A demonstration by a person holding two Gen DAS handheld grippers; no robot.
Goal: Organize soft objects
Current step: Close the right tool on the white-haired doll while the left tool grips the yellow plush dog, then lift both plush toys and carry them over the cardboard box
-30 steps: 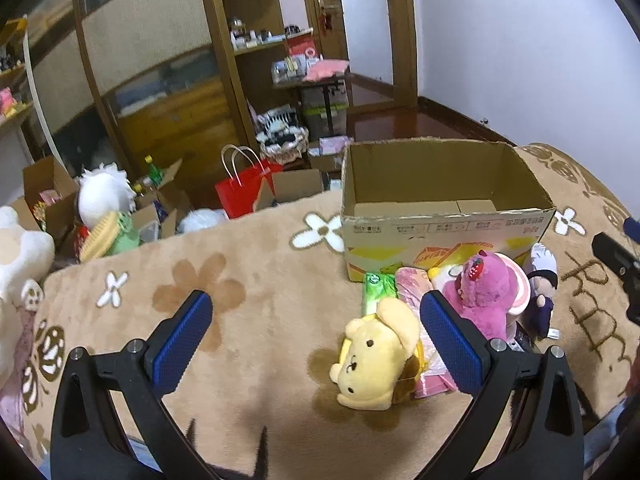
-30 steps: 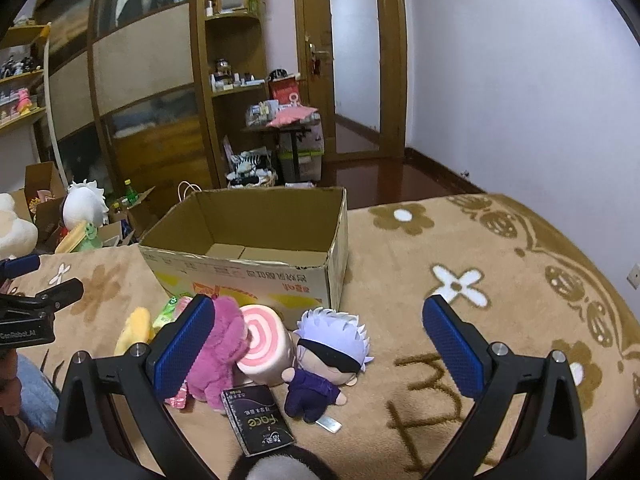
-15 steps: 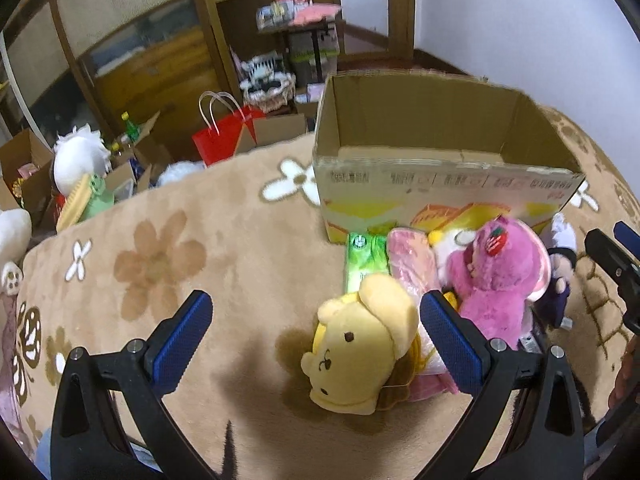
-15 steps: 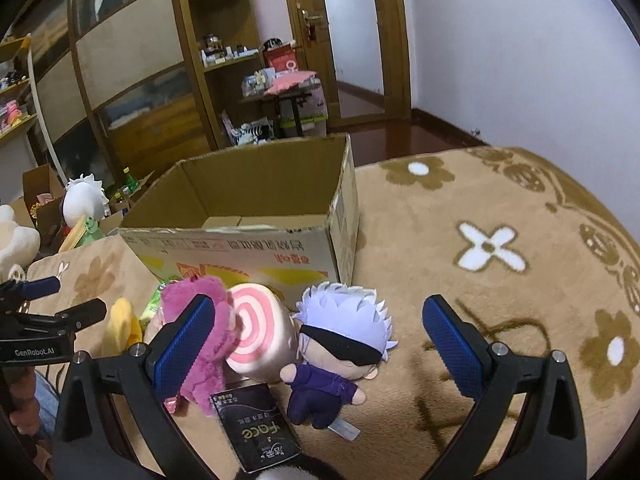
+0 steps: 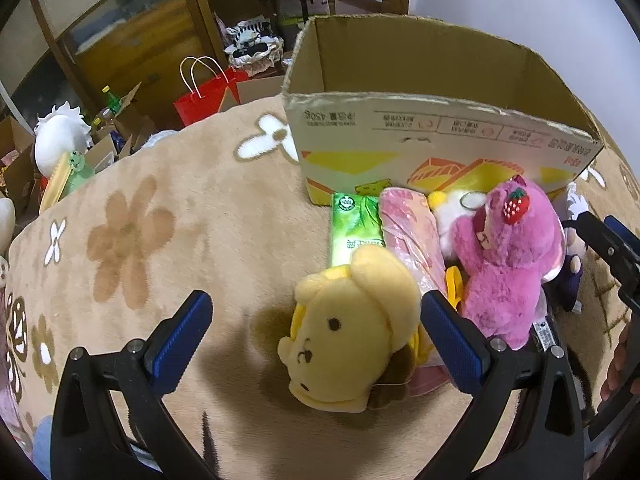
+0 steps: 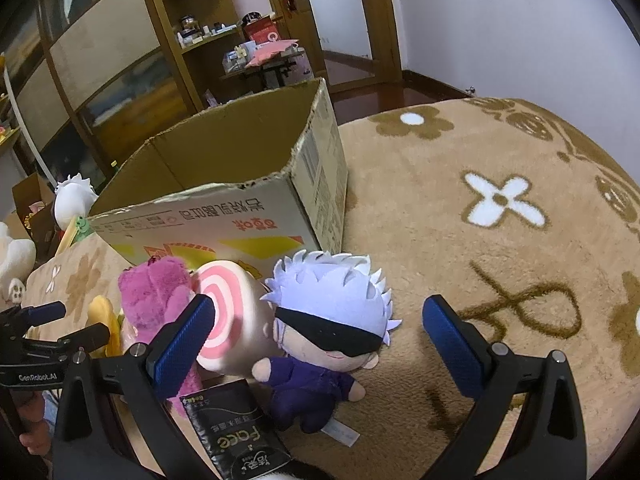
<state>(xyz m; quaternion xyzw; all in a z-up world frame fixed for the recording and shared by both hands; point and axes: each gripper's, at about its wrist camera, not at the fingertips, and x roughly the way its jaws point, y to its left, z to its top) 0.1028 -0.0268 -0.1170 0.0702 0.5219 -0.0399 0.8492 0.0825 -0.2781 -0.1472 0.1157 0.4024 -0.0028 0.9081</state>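
A yellow dog plush (image 5: 352, 332) lies on the tan flowered blanket (image 5: 160, 240), between the fingers of my open left gripper (image 5: 316, 340). Beside it are a pink bear plush (image 5: 508, 264) and a white-haired doll in purple (image 6: 324, 332), which sits between the fingers of my open right gripper (image 6: 316, 340). A pink-swirl round plush (image 6: 228, 312) lies left of the doll. An open cardboard box (image 5: 432, 128) stands just behind the toys; its inside is mostly hidden.
A green tissue pack (image 5: 354, 224) and a pink packet (image 5: 412, 232) lie by the box. A black sachet (image 6: 236, 432) lies by the doll. A red bag (image 5: 204, 92), boxes and shelves stand beyond the blanket's far edge.
Both grippers have moved forward and down toward the toys; the yellow plush and the doll now sit between the open fingers. Nothing has been gripped.
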